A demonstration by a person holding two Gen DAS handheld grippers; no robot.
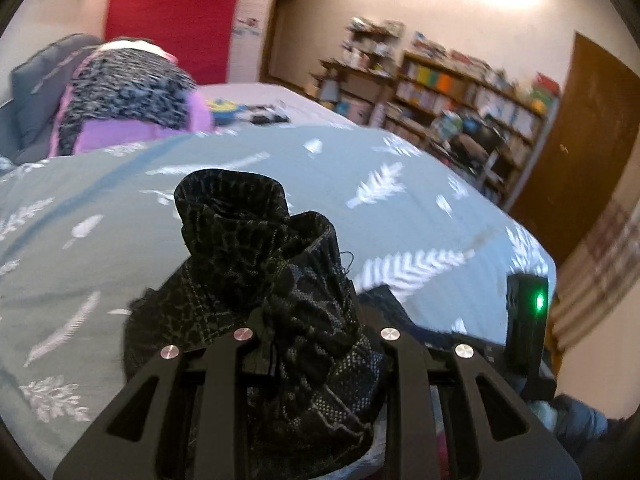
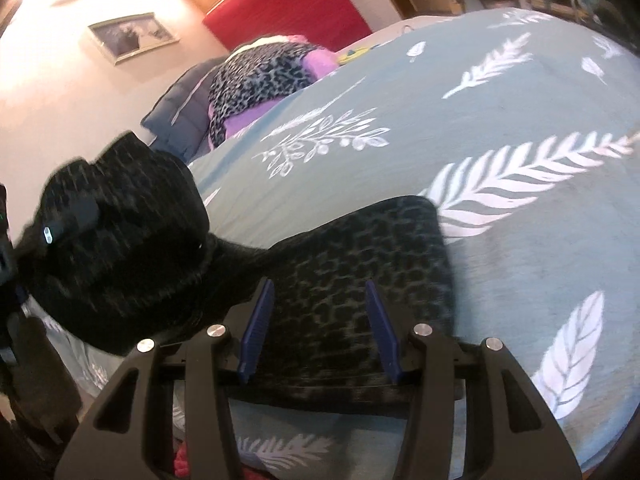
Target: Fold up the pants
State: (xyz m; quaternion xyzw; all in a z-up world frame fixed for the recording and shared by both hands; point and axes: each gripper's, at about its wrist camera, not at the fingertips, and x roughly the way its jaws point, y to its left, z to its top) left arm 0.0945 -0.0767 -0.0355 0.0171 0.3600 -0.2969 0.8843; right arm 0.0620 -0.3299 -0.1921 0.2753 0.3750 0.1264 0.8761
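1. Closest to the left wrist camera, the left hand-held gripper (image 1: 310,360) is clamped narrow on a bunched wad of the pants (image 1: 280,280), dark fabric with a crackled grey print. The wad rises out of the jaws in a crumpled column, lifted clear of the bed (image 1: 240,152).
2. Nearest the right wrist camera, the right hand-held gripper (image 2: 320,332) stands part open. Its 2 blue pads (image 2: 256,332) straddle a flat stretch of the pants without visibly pinching it.
3. From that view, the flat part of the pants lies on the bed's blue-grey, feather-printed cover near its front edge. The long axis seems to run from the square end at centre right toward the raised bundle at left.
4. Progress looks early to middling: 1 end is being carried, likely toward a fold, but no neat folded stack shows yet. Flattening and further folds appear to remain.
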